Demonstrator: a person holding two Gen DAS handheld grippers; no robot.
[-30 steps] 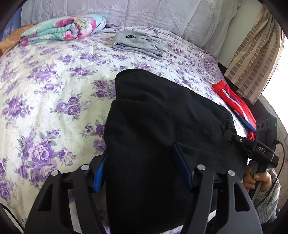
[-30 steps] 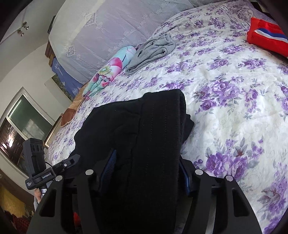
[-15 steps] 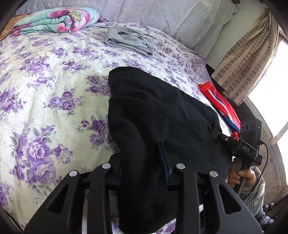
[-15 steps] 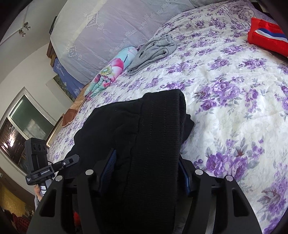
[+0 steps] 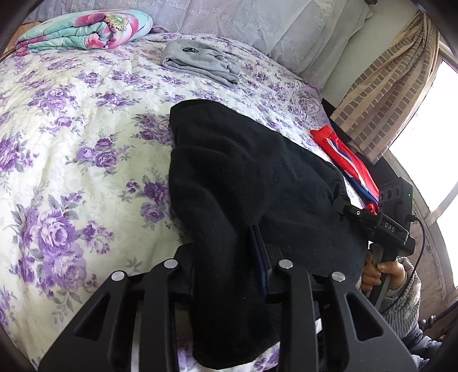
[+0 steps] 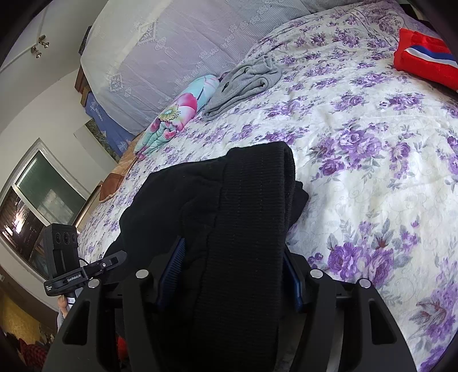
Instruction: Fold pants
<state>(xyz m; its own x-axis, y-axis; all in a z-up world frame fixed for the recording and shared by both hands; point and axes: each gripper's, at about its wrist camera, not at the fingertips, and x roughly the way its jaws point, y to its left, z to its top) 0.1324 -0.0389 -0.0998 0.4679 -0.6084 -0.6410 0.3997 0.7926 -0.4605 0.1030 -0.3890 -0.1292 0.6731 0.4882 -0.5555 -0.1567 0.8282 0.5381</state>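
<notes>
Black pants [image 5: 246, 177] lie bunched at the near edge of a bed covered with a purple-flowered bedspread [image 5: 71, 148]. The left gripper [image 5: 227, 257] has a thick fold of the near pant fabric between its jaws, which are closing on it. The right gripper [image 6: 233, 269] stands about half open, its blue pads pressed against the ribbed waistband bunched between them. Far across the bed lie folded grey sweatpants [image 5: 200, 61] and a rolled floral blanket [image 5: 86, 27]; a red garment with white and blue stripes [image 6: 426, 61] rests at the right edge.
</notes>
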